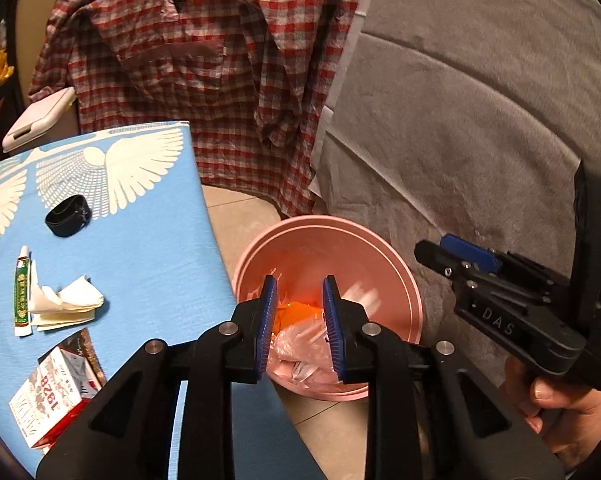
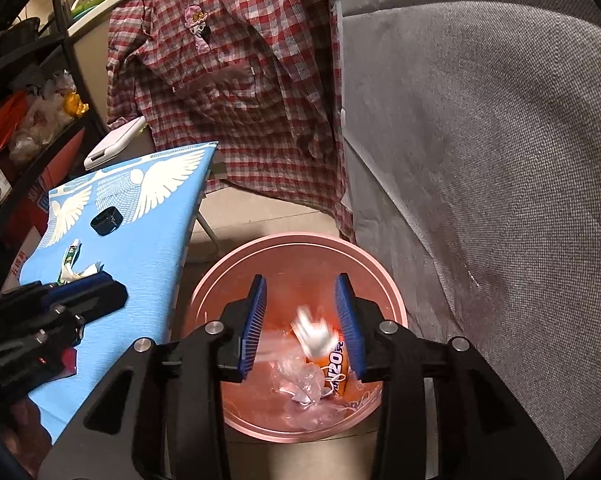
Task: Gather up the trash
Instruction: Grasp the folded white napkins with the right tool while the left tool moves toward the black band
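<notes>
A pink bin (image 1: 396,276) (image 2: 228,264) stands on the floor beside a blue table (image 1: 148,240) (image 2: 156,232). It holds clear plastic and an orange wrapper (image 2: 338,364). A blurred white scrap (image 2: 312,330) is in mid-air between my right gripper's fingers, inside the bin's mouth. My right gripper (image 2: 303,326) is open above the bin; it also shows in the left wrist view (image 1: 452,254). My left gripper (image 1: 298,324) is open and empty over the bin's near rim. On the table lie crumpled white tissue (image 1: 70,300), a green tube (image 1: 21,292) and a red-white carton (image 1: 50,396).
A black band (image 1: 67,216) lies on the table. A checked shirt (image 1: 204,60) hangs behind. A grey sofa (image 1: 480,120) fills the right. A white device (image 1: 36,120) sits behind the table. Cluttered shelves (image 2: 24,92) stand at the left.
</notes>
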`<state>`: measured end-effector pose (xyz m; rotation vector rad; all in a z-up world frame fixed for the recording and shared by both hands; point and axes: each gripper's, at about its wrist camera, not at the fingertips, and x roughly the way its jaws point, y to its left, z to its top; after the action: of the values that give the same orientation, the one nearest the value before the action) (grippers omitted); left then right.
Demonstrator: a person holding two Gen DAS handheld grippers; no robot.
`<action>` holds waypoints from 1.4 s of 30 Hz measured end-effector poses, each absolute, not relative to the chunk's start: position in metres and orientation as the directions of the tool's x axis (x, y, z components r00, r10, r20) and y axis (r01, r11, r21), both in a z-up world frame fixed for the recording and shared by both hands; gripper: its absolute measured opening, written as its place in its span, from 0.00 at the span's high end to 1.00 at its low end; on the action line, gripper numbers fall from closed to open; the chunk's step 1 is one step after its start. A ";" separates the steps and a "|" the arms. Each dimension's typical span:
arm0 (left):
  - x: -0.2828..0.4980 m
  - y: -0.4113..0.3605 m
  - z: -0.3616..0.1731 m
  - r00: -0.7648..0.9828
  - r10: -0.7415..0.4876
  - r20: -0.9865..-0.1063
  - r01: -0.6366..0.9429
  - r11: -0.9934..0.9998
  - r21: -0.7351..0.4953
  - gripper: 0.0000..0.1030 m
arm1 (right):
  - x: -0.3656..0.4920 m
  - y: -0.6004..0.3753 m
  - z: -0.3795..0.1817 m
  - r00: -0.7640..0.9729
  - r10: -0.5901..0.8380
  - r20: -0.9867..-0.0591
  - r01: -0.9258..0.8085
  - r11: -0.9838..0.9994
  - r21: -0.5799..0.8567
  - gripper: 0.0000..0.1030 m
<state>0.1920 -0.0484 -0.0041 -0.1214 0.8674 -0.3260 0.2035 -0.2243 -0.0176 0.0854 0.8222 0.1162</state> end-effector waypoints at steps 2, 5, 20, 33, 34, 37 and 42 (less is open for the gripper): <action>0.192 -0.042 -0.002 0.606 -0.330 -0.723 0.224 0.944 -0.243 0.77 | 0.202 -0.223 -0.016 0.678 0.138 -0.722 -0.073 0.990 0.120 0.63; 0.189 -0.032 0.001 0.616 -0.322 -0.719 0.212 0.947 -0.243 0.77 | 0.200 -0.218 -0.012 0.686 0.145 -0.713 -0.081 0.989 0.124 0.63; 0.167 0.069 0.028 0.712 -0.187 -0.677 0.061 0.977 -0.205 0.77 | 0.184 -0.161 0.012 0.722 0.252 -0.644 -0.219 0.967 0.133 0.63; 0.161 0.154 0.043 0.767 -0.064 -0.638 -0.077 0.979 -0.191 0.77 | 0.187 -0.096 0.017 0.716 0.375 -0.589 -0.354 0.922 0.156 0.85; 0.162 0.157 0.042 0.766 -0.061 -0.640 -0.081 0.978 -0.190 0.77 | 0.189 -0.093 0.017 0.715 0.382 -0.586 -0.360 0.919 0.160 0.86; 0.163 0.175 0.036 0.759 -0.049 -0.649 -0.098 0.977 -0.189 0.77 | 0.197 -0.077 0.016 0.704 0.408 -0.581 -0.385 0.907 0.170 0.87; 0.166 0.208 0.022 0.741 -0.022 -0.671 -0.130 0.976 -0.176 0.77 | 0.212 -0.046 0.006 0.642 0.473 -0.604 -0.457 0.868 0.193 0.86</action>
<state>0.1656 0.2076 0.0221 -0.2174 0.7348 0.0595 0.2118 -0.0456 0.0064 0.0236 0.6950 0.5300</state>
